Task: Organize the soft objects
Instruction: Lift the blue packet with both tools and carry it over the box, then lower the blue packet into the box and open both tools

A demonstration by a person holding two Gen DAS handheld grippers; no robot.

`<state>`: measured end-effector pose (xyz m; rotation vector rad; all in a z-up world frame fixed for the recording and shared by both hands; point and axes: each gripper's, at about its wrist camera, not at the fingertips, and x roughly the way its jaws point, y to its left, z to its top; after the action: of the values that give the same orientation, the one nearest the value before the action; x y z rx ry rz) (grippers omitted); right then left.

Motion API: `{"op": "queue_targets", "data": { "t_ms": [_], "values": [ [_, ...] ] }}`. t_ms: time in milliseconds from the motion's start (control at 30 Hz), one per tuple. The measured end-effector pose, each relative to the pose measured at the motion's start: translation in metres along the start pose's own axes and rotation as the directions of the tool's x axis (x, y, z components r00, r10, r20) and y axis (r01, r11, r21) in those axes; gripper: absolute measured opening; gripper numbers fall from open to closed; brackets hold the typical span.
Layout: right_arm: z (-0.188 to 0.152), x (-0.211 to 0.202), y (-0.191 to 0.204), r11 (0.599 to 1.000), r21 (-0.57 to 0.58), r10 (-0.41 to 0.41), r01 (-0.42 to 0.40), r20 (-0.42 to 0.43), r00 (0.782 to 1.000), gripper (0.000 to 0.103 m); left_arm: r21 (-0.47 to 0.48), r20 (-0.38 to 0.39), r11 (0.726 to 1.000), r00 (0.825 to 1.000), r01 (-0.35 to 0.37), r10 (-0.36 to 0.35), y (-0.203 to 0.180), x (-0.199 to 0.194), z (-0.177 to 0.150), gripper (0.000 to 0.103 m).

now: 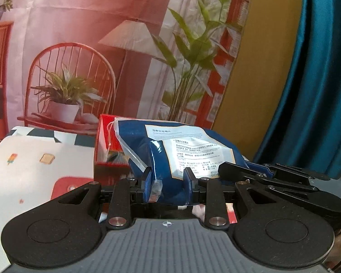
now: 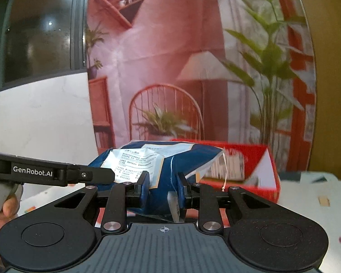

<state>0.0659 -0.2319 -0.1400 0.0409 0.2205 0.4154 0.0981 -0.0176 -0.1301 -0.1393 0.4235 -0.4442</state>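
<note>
Both tongs, left [image 1: 168, 183] and right [image 2: 162, 185], grip opposite ends of the blue pouch [image 1: 184, 150]; the red box [image 2: 250, 166] lies just beyond.

pouch [image 1: 188, 145] navy w/ white label | box [image 1: 104, 136] red | curtain [image 1: 311, 91] prob. teal

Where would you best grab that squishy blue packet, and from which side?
By its near edge, one gripper toward each end. The blue packet is wide and floppy; here the left gripper and right gripper each pinch a bunched fold, so it probably sags less.
</note>
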Motion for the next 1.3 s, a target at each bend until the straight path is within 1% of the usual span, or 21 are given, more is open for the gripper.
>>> {"op": "queue_targets", "data": {
  "t_ms": [100,200,333,400,467,567,633,700,767,833,867,933,1000,1067,1133,1200,1300],
  "values": [
    [0.021,0.017,-0.011,1.000,-0.005,0.003,-0.003,-0.008,1.000,0.023,0.000,0.001,1.000,1.000,0.001,-0.001,0.004,0.022,0.020,0.030],
    [0.040,0.042,-0.027,1.000,-0.028,0.001,-0.001,-0.015,1.000,0.023,-0.003,-0.015,1.000,1.000,0.005,-0.005,0.009,0.049,0.041,0.031],
    [0.058,0.080,-0.054,1.000,0.002,-0.009,0.009,-0.047,0.999,0.023,-0.050,-0.068,0.999,0.998,-0.007,0.004,0.017,0.090,0.064,0.031],
    [0.063,0.101,-0.069,0.999,0.027,-0.017,0.019,-0.080,0.997,0.023,-0.063,-0.108,0.998,0.994,-0.016,0.009,0.021,0.114,0.072,0.031],
    [0.065,0.119,-0.080,0.999,0.040,-0.031,0.036,-0.107,0.994,0.023,-0.080,-0.152,0.996,0.988,-0.032,0.019,0.026,0.135,0.076,0.031],
    [0.062,0.144,-0.092,0.997,0.050,-0.042,0.050,-0.160,0.986,0.023,-0.112,-0.231,0.992,0.972,-0.053,0.026,0.037,0.165,0.075,0.031],
    [0.057,0.160,-0.101,0.996,0.068,-0.041,0.055,-0.198,0.979,0.023,-0.134,-0.277,0.989,0.960,-0.066,0.027,0.044,0.182,0.072,0.031],
    [0.051,0.174,-0.108,0.994,0.084,-0.044,0.065,-0.235,0.971,0.023,-0.136,-0.327,0.988,0.944,-0.079,0.030,0.048,0.198,0.068,0.031],
    [0.044,0.190,-0.116,0.991,0.106,-0.048,0.081,-0.286,0.957,0.023,-0.138,-0.378,0.987,0.926,-0.088,0.030,0.050,0.214,0.063,0.031],
    [0.033,0.202,-0.124,0.984,0.138,-0.058,0.111,-0.338,0.939,0.023,-0.164,-0.430,0.982,0.903,-0.093,0.013,0.055,0.229,0.056,0.031],
    [0.028,0.207,-0.127,0.980,0.154,-0.067,0.130,-0.362,0.930,0.023,-0.164,-0.452,0.982,0.892,-0.099,0.015,0.056,0.236,0.053,0.031],
    [0.018,0.216,-0.131,0.972,0.176,-0.073,0.157,-0.407,0.911,0.023,-0.146,-0.482,0.984,0.876,-0.107,0.024,0.058,0.247,0.047,0.031],
    [0.012,0.221,-0.133,0.967,0.188,-0.073,0.170,-0.434,0.898,0.023,-0.125,-0.502,0.986,0.864,-0.113,0.035,0.058,0.252,0.044,0.031],
    [0.008,0.225,-0.133,0.967,0.187,-0.072,0.176,-0.460,0.885,0.023,-0.114,-0.516,0.987,0.856,-0.113,0.038,0.057,0.255,0.042,0.031],
    [0.004,0.232,-0.131,0.967,0.170,-0.082,0.190,-0.497,0.864,0.023,-0.102,-0.529,0.987,0.847,-0.121,0.049,0.056,0.259,0.040,0.031],
    [0.001,0.237,-0.130,0.965,0.170,-0.079,0.199,-0.535,0.841,0.023,-0.091,-0.538,0.988,0.841,-0.122,0.055,0.057,0.259,0.037,0.031],
    [-0.001,0.245,-0.130,0.965,0.165,-0.074,0.202,-0.571,0.818,0.023,-0.100,-0.544,0.988,0.838,-0.120,0.047,0.061,0.260,0.036,0.032]
  ]
}}
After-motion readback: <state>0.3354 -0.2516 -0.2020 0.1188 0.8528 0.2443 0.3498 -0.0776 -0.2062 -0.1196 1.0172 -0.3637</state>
